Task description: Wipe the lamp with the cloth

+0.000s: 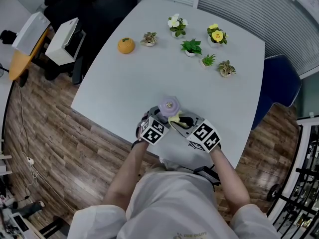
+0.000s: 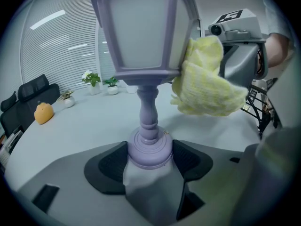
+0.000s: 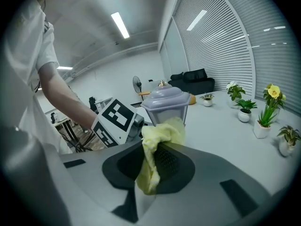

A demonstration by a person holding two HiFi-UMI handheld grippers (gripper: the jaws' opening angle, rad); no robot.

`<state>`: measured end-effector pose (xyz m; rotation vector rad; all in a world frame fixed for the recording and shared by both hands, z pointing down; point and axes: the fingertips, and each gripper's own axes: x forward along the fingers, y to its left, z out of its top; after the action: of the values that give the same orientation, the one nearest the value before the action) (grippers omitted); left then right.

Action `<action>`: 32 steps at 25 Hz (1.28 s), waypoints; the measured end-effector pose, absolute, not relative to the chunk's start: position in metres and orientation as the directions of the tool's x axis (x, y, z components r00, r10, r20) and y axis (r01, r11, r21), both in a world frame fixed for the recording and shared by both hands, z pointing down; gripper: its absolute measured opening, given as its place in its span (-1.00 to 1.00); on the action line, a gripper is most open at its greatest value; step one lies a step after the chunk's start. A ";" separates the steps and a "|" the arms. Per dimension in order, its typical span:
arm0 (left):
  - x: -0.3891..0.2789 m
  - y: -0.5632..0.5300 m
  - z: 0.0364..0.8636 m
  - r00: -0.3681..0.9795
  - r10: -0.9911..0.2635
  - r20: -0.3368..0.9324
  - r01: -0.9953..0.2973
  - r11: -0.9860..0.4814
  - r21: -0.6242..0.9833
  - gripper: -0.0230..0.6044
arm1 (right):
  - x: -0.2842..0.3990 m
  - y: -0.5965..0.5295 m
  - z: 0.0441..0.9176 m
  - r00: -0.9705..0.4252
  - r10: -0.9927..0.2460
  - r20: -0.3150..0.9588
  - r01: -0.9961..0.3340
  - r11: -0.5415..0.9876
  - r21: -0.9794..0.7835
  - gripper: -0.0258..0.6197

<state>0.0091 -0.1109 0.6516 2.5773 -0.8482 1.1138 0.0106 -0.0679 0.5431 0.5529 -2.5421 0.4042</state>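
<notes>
A small lilac lantern-shaped lamp (image 1: 169,105) stands upright near the table's front edge. My left gripper (image 2: 149,160) is shut on its round base (image 2: 149,149), with the stem and shade (image 2: 143,29) rising above the jaws. My right gripper (image 3: 149,166) is shut on a yellow cloth (image 3: 157,145), and the cloth (image 2: 204,81) is pressed against the right side panel of the lamp's shade (image 3: 165,106). In the head view the cloth (image 1: 175,118) shows just below the lamp's top, between my left gripper (image 1: 155,125) and my right gripper (image 1: 188,124).
The white table (image 1: 149,73) carries an orange pumpkin-like ornament (image 1: 126,45) and several small potted plants (image 1: 191,47) at its far side. A black chair (image 1: 102,6) stands at the left, a blue chair (image 1: 280,83) at the right.
</notes>
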 end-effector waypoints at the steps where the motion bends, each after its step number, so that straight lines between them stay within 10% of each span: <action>1: 0.009 -0.112 0.652 0.549 -0.425 0.720 -0.582 -0.813 -0.036 0.07 | 0.011 -0.069 0.545 -0.785 -0.306 0.538 -0.458 0.872 -0.172 -0.74; 32: 0.009 -0.111 0.652 0.552 -0.426 0.717 -0.579 -0.815 -0.039 0.07 | -0.007 -0.086 0.594 -0.679 -0.280 0.679 -0.527 0.830 -0.185 -0.74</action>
<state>0.0088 -0.1107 0.6515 2.5846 -0.8480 1.1113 -0.0065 -0.0863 0.5936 0.5880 -2.3448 0.4862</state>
